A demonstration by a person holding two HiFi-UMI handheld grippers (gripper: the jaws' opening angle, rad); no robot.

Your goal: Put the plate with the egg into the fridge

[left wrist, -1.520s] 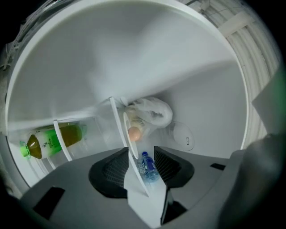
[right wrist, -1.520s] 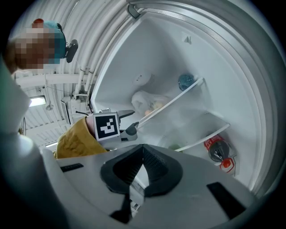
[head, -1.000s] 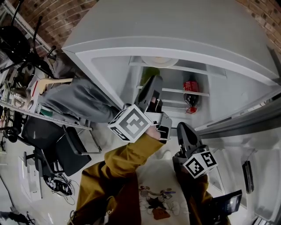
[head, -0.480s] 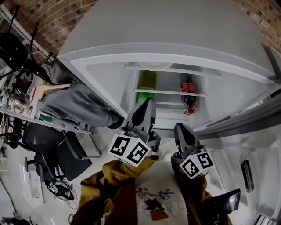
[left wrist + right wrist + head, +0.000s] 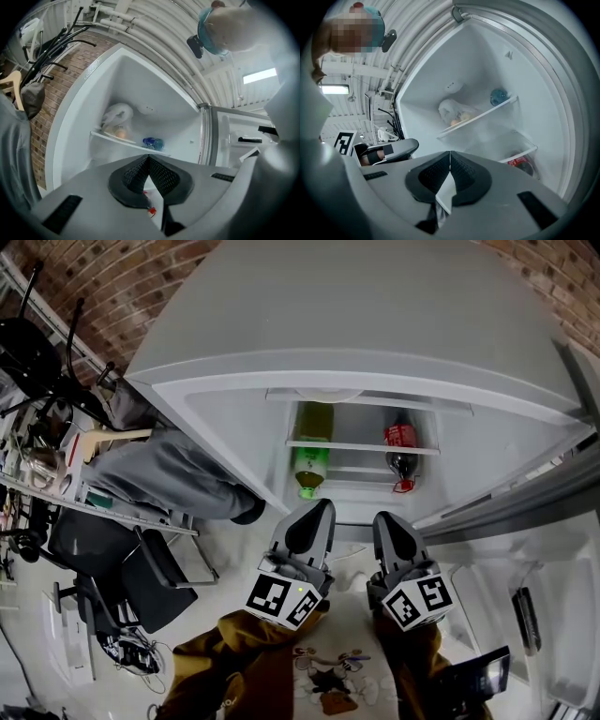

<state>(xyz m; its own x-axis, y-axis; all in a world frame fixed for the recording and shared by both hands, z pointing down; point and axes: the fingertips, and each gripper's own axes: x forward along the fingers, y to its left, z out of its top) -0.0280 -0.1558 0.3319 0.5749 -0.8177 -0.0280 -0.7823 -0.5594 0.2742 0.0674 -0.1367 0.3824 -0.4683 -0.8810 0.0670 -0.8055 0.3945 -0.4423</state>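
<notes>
Now, pale plate [image 5: 115, 138], tan egg [image 5: 121, 133], fridge shelf [image 5: 97, 134]

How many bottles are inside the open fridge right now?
3: a green bottle at the left, lower in the fridge; a red-labelled bottle level with it, right; what looks like a blue bottle on the upper shelf beside the plate. More may be hidden.

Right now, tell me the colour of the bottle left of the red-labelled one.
Green; the bottle shows best in the head view.
</notes>
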